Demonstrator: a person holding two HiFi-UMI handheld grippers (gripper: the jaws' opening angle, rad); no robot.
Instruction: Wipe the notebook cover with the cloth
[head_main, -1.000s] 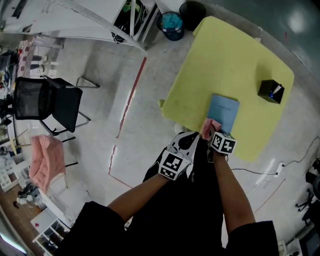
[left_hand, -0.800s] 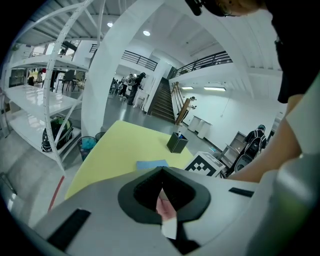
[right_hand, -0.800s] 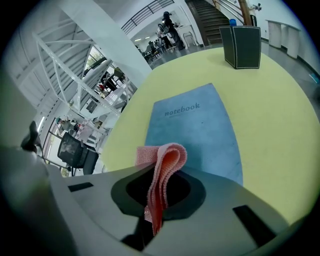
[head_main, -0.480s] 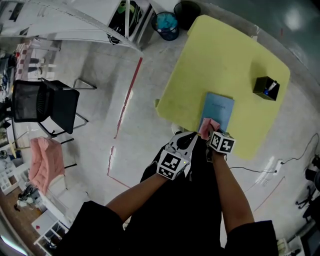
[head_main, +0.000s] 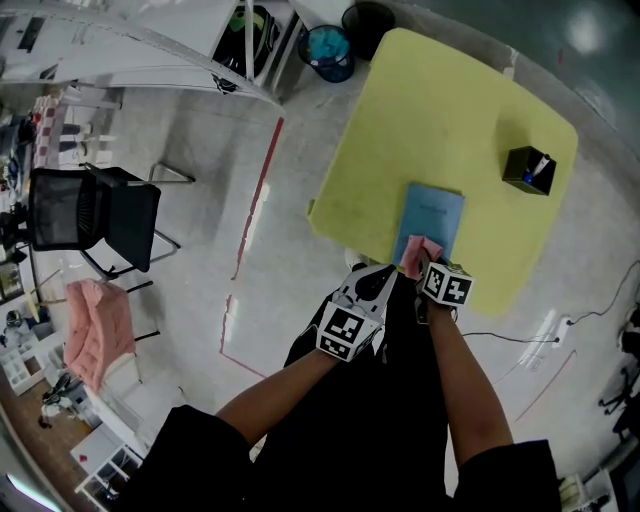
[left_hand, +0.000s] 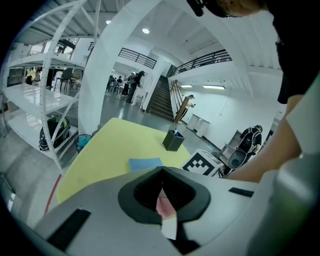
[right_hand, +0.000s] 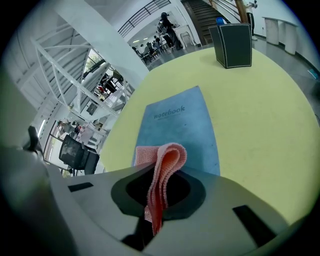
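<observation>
A blue notebook (head_main: 433, 218) lies flat near the front edge of the yellow table (head_main: 440, 110). My right gripper (head_main: 423, 264) is shut on a folded pink cloth (head_main: 420, 254), which rests at the notebook's near end. In the right gripper view the cloth (right_hand: 165, 167) loops up out of the jaws, with the notebook (right_hand: 182, 125) just beyond it. My left gripper (head_main: 379, 277) hangs off the table's edge left of the cloth, its jaws together. In the left gripper view the left gripper (left_hand: 161, 172) points at the notebook (left_hand: 145, 163).
A black pen holder (head_main: 527, 170) stands at the table's far right corner. A blue bin (head_main: 330, 50) and a black bin (head_main: 365, 18) stand behind the table. A black chair (head_main: 95, 215) and a pink-draped seat (head_main: 95, 328) are to the left, past a red floor line (head_main: 260, 190).
Almost nothing. The right gripper and cloth stay at the notebook's near end; only the head view has shifted slightly.
</observation>
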